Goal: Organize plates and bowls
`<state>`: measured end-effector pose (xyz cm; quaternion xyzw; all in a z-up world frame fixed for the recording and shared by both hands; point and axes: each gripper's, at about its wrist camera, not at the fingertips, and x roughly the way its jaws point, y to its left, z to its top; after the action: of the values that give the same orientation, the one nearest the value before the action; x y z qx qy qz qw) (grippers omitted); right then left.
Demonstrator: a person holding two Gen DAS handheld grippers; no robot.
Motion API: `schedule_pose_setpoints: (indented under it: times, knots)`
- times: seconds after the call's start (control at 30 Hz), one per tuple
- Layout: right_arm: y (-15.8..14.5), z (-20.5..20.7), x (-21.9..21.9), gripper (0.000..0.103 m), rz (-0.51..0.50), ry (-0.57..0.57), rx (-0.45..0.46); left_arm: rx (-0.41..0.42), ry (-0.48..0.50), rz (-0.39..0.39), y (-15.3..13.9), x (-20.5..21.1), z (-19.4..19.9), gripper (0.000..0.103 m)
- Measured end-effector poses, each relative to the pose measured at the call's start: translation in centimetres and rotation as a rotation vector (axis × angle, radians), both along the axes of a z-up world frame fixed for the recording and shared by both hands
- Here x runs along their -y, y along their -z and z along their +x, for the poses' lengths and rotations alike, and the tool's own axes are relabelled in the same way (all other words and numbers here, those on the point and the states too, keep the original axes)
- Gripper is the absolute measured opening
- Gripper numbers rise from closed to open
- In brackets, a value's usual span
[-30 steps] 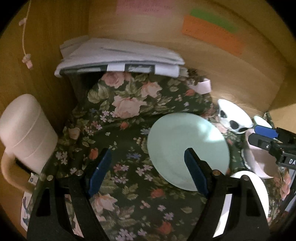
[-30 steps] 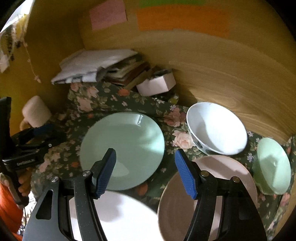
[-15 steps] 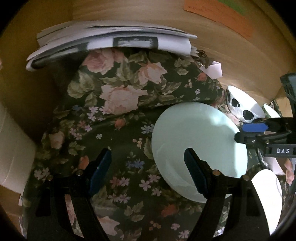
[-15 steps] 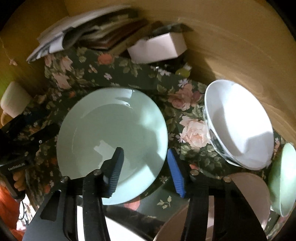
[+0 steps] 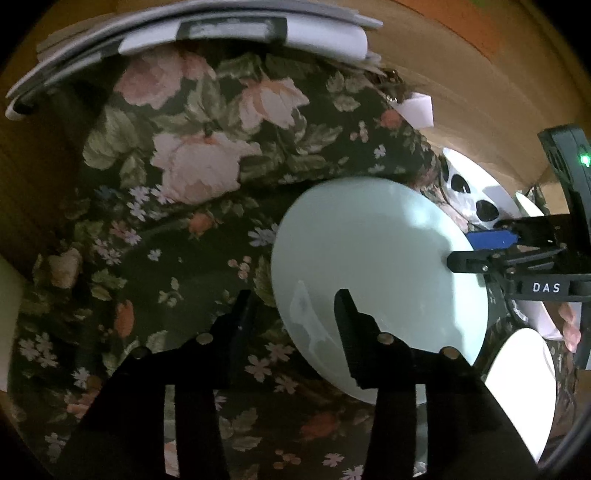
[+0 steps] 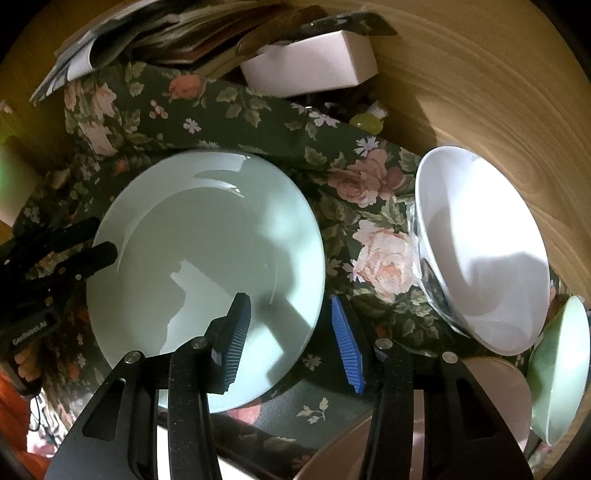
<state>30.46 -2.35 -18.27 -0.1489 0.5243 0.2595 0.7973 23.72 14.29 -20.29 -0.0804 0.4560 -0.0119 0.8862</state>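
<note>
A pale green plate lies on the flowered cloth; it also shows in the left wrist view. My left gripper straddles its left rim, jaws partly closed, one finger over the plate and one outside. My right gripper straddles its right rim the same way, with blue pads. A white bowl stands to the right, a small green bowl beyond it, and a pinkish plate lies at the lower right.
A white plate lies near the front. A stack of papers and books and a white box sit at the back against the wooden wall. A cream mug stands at the far left.
Both grippers have moved forward and down onto the green plate's opposite rims. Both sets of jaws have narrowed from wide open.
</note>
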Motion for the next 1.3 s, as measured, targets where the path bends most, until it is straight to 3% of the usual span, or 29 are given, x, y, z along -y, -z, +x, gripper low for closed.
schedule_pose_setpoints:
  times: [0.27, 0.53, 0.77, 0.9, 1.3]
  knots:
    - [0.2, -1.1, -2.1, 0.042, 0.004, -0.040, 0.012, -0.005, 0.008, -0.013, 0.6, 0.4, -0.2, 0.043]
    - [0.8, -2.0, -5.0, 0.042, 0.067, -0.065, -0.037, -0.003, -0.045, -0.034, 0.4, -2.2, -1.8, 0.042]
    - [2.1, -2.9, -6.6, 0.044, 0.049, -0.064, -0.027, 0.005, -0.046, -0.004, 0.5, -3.2, -2.8, 0.042]
    - [2.2, -3.2, -7.1, 0.042, 0.054, -0.060, -0.019, 0.016, -0.017, -0.006, 0.6, -2.4, -2.6, 0.043]
    - [0.3, -5.2, -4.7, 0.036, 0.152, -0.086, 0.025, 0.051, -0.065, -0.011, -1.2, -3.3, -4.0, 0.042]
